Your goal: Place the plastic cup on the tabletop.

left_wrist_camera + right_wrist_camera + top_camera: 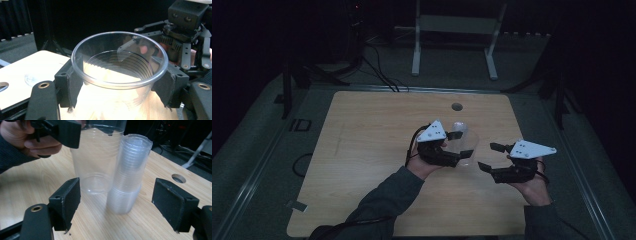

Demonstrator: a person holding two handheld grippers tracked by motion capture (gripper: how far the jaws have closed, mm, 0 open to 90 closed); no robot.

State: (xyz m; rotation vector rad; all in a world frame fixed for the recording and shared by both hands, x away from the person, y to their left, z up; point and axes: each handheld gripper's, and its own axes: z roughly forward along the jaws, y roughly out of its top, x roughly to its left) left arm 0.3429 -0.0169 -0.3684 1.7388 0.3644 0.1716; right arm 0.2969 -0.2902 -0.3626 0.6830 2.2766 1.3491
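One cup held, a stack beside it

The left gripper (117,82) has its jaws closed on the cup (96,160) near its rim (thin, bendy, squeeze gently), just above the bench (32,187); right gripper (125,202) wide open, empty, facing the stack (128,175).

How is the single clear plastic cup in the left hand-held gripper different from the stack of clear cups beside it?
The single clear plastic cup stands mouth up, gripped near its rim by the left hand-held gripper; the stack of clear plastic cups stands mouth down on the wooden table with nothing gripping it. The single cup is one thin wall you can see through, whereas the stack looks cloudier with many nested rims. Both are ribbed, transparent and empty.
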